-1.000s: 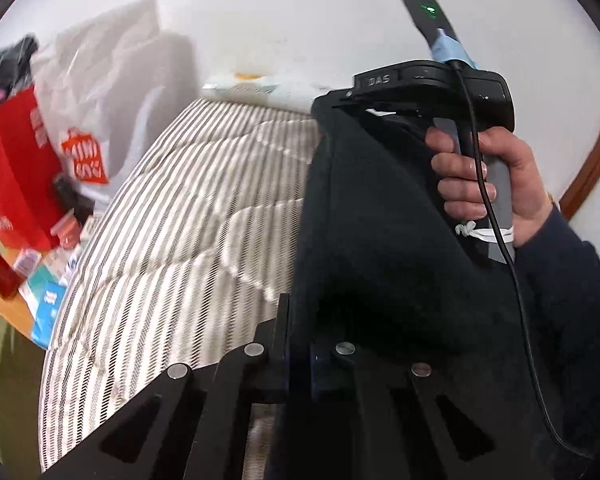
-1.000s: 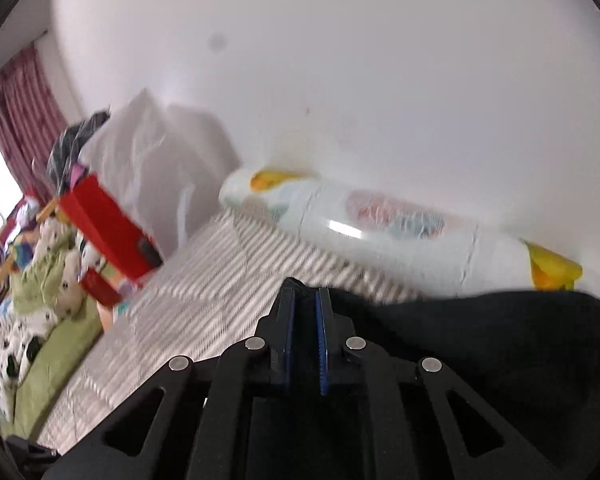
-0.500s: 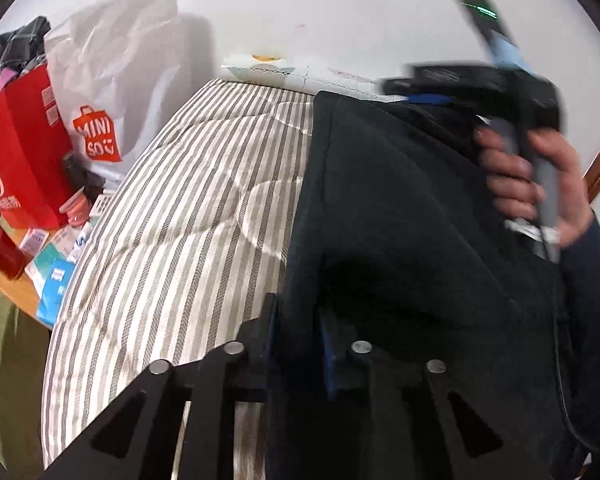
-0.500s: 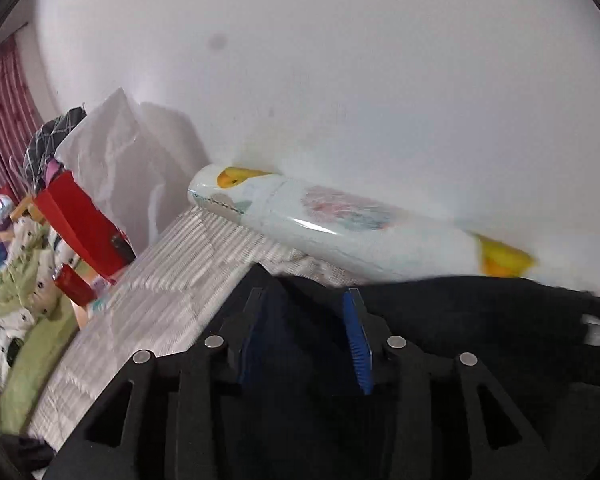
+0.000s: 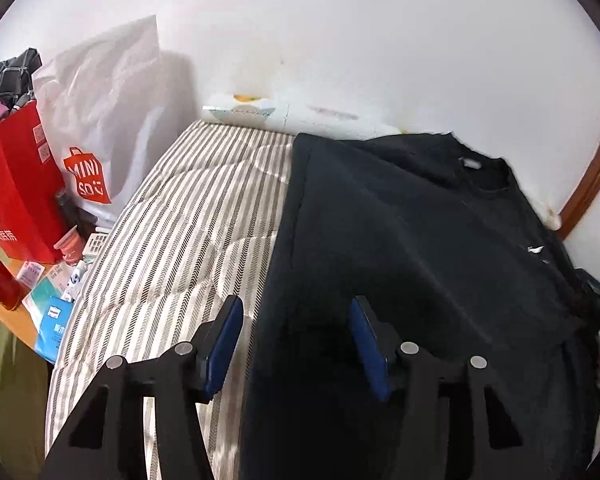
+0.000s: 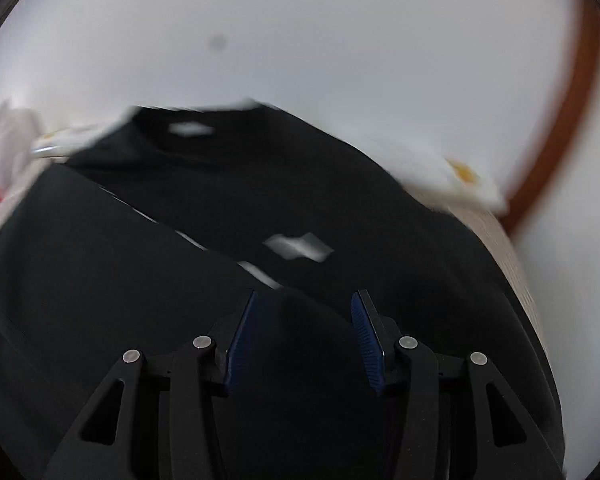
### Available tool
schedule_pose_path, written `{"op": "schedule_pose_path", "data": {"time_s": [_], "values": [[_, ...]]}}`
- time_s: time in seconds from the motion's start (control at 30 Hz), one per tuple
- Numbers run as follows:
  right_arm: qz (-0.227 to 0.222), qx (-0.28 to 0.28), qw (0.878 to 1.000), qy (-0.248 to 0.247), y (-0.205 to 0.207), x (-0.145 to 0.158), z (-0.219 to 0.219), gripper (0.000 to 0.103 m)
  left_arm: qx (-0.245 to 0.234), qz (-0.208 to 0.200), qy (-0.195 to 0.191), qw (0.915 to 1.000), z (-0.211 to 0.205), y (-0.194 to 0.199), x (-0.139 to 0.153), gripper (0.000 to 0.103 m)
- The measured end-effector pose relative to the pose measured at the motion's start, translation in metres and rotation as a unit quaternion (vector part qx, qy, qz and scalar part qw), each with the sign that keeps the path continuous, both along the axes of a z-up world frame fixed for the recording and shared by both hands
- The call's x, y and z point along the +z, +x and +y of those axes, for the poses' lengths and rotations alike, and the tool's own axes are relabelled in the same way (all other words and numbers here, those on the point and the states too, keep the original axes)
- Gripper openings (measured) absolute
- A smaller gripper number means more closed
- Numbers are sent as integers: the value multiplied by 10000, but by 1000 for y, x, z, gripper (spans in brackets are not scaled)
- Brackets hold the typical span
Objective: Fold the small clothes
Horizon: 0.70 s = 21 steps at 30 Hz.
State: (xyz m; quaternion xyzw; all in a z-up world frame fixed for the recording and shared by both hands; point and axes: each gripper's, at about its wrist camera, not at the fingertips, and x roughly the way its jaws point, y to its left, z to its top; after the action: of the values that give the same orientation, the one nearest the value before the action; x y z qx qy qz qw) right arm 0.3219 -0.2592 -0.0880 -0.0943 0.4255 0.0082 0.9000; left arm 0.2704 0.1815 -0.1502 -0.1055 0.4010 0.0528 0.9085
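- Black fabric fills both views: a dark T-shirt (image 5: 420, 248) lies spread on the striped bed (image 5: 188, 220), its neckline toward the white wall (image 5: 340, 40) and its left edge running down the mattress.
- Left gripper (image 5: 296, 320) is spread wide, blue pads apart, straddling the shirt's left edge and gripping nothing; one pad is over the stripes, the other over the cloth.
- Right gripper (image 6: 302, 320) is likewise wide open over the shirt (image 6: 340, 208), with a low hump of fabric between the pads; whether they touch it I cannot tell. This view is motion-blurred.
- A folded-over panel of cloth lies on the left part of the shirt in the right wrist view.
- Beside the bed stand a red paper bag (image 5: 16, 184) and a white Miniso bag (image 5: 100, 120).
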Motion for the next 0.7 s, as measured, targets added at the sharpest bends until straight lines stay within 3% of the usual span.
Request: {"op": "schedule_pose_path", "data": {"time_s": [0.13,0.2,0.3,0.43,0.57,0.7], "values": [[383,-439,9982,-163,-20,-23,-43,47,63,352,351,9987,-5,9,-13,53],[519,-602,9964,-301,-23,-32,-52,47,105,392,259,9988,-5,6,-14,53],[488,-798,9956,-84,-31,-25,-60,46,27,436,199,9988,-12,0,-8,51],[125,-809,9963,244,-58,5,-55,52,-239,326,239,9989,-30,-19,-1,51],[-345,-1017,9927,554,-96,29,-64,72,-422,246,511,9975,-44,-41,0,51],[-395,-1531,9862,499,-129,33,-83,74,-463,258,499,9973,-47,-68,-2,51]]}}
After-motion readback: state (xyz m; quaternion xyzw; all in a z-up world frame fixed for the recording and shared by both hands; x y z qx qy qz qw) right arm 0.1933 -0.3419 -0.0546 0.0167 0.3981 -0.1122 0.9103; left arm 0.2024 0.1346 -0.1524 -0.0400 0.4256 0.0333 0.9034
